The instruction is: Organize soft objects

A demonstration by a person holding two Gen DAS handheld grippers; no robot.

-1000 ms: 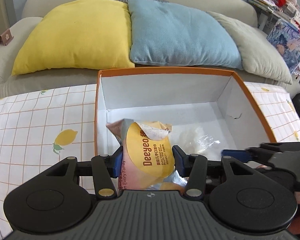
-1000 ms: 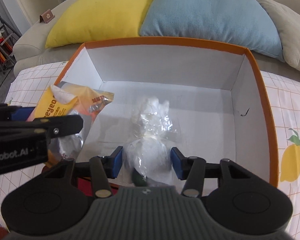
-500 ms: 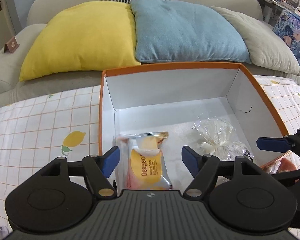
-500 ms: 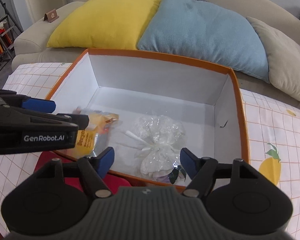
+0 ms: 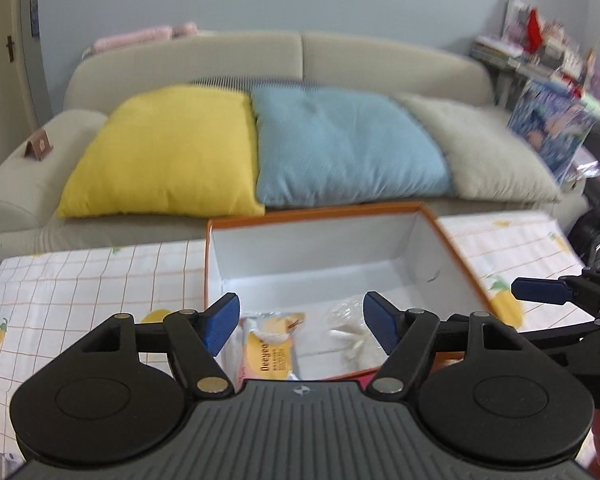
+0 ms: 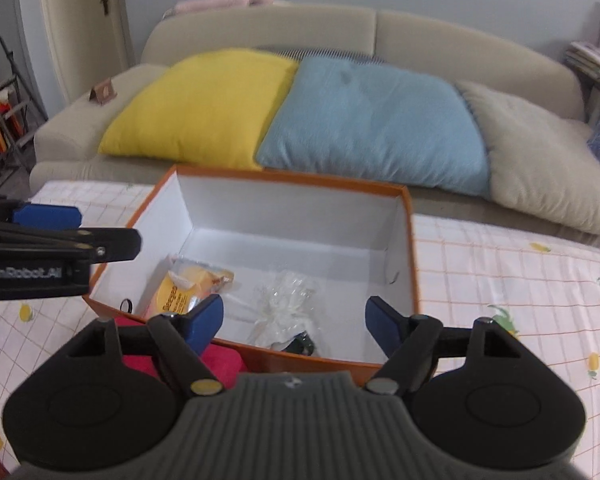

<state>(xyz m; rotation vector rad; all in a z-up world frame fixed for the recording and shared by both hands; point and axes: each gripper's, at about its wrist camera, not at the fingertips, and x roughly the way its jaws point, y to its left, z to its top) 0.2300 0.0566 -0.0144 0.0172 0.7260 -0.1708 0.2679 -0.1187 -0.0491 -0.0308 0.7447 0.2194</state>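
1. Here, we see our left gripper (image 5: 301, 322) with its blue fingers spread wide and nothing between them; our right gripper (image 6: 294, 320) is likewise spread and empty.
2. Just beyond, both hover above the near edge of the orange box (image 6: 409, 216).
3. Inside the box, the yellow wipes packet (image 6: 182, 290) lies at the left, and the clear bag of white stuffing (image 6: 286, 308) lies beside it, slightly apart.
4. Around the box spreads the lemon-print cloth (image 6: 500, 280).
5. Farthest off, a yellow cushion (image 5: 168, 152) and a blue cushion (image 5: 340, 148) lean on the sofa (image 5: 380, 60).
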